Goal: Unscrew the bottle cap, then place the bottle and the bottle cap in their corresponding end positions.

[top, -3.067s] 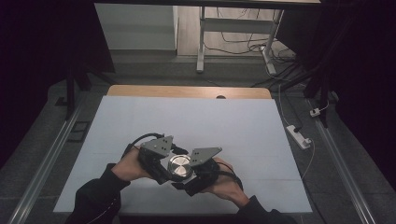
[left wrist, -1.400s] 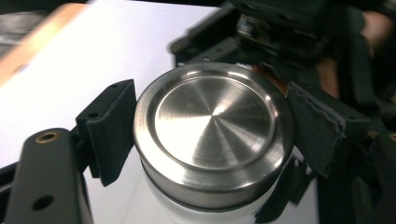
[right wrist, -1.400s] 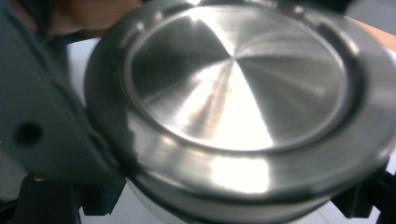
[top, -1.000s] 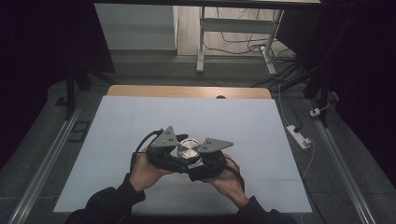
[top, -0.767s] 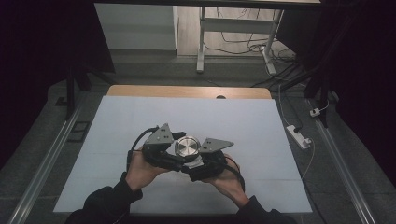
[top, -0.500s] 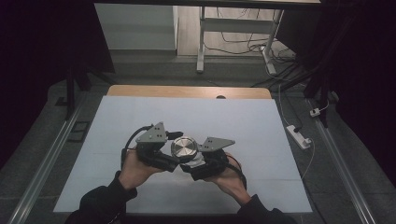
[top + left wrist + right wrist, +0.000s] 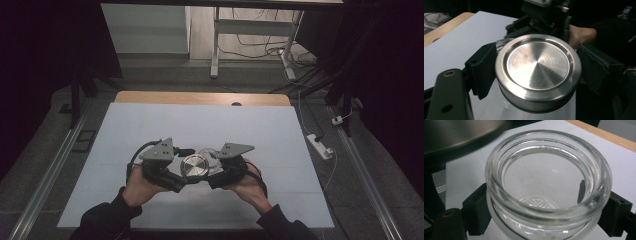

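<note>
My left gripper (image 7: 186,176) is shut on a round brushed-steel lid (image 7: 194,166), which faces up. In the left gripper view the lid (image 7: 537,70) sits between the two black pads (image 7: 484,67), held just above the table. My right gripper (image 7: 216,170) is shut on a clear glass jar (image 7: 211,156), partly hidden behind the lid in the high view. The right gripper view looks into the jar (image 7: 549,187), whose mouth is uncovered and whose inside is empty; black pads (image 7: 476,212) press on its neck from both sides. The lid's edge (image 7: 456,135) hangs at the upper left, beside the jar.
Both hands work over a white sheet (image 7: 200,125) that covers the table, with a wooden strip (image 7: 200,97) along the far edge. A white power strip (image 7: 320,146) and cables lie on the floor at the right. Metal rails (image 7: 55,170) run along both sides.
My left gripper has shifted left and a little toward the person with the lid, so the lid has come off the jar's mouth. The right gripper and the jar have stayed in place.
</note>
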### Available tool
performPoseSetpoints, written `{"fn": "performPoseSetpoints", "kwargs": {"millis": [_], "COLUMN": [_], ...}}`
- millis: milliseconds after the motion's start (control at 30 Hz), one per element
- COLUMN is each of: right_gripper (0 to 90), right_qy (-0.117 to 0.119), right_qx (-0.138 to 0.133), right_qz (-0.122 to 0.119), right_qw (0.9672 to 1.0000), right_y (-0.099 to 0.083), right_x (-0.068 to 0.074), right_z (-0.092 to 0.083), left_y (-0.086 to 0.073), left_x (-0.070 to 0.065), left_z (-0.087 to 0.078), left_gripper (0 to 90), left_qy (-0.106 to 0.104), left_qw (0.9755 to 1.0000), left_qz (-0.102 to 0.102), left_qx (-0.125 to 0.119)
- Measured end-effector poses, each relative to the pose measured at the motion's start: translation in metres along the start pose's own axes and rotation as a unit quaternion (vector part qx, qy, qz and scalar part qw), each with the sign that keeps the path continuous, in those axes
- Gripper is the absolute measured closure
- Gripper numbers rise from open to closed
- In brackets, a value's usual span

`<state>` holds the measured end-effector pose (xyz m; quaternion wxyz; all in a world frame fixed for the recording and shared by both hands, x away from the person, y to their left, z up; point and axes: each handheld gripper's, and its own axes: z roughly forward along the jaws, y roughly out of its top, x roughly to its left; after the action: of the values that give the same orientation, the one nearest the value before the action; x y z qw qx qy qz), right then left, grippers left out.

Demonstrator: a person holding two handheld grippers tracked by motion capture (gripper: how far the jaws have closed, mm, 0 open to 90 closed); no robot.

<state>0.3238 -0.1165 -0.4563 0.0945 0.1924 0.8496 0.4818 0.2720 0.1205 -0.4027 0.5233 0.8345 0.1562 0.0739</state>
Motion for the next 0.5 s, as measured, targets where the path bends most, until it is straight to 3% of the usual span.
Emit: {"fn": "performPoseSetpoints", "kwargs": {"millis": [133,500], "right_gripper": [15.1,15.1], "right_qy": [-0.002,-0.013], "right_qx": [0.000,0.001], "right_qz": [0.000,0.002], "right_qw": [1.0000,0.9999], "right_y": [0.001,0.005], "right_x": [-0.008,-0.019], "right_z": [0.001,0.007], "left_y": [-0.002,-0.014], "left_x": [-0.006,-0.014], "left_z": [0.000,0.011], "left_gripper": [20.8,20.8], "left_qy": [-0.001,-0.011], "left_qw": [0.9999,0.9998], "left_qz": [0.012,0.018], "left_qx": [0.004,0.004]}}
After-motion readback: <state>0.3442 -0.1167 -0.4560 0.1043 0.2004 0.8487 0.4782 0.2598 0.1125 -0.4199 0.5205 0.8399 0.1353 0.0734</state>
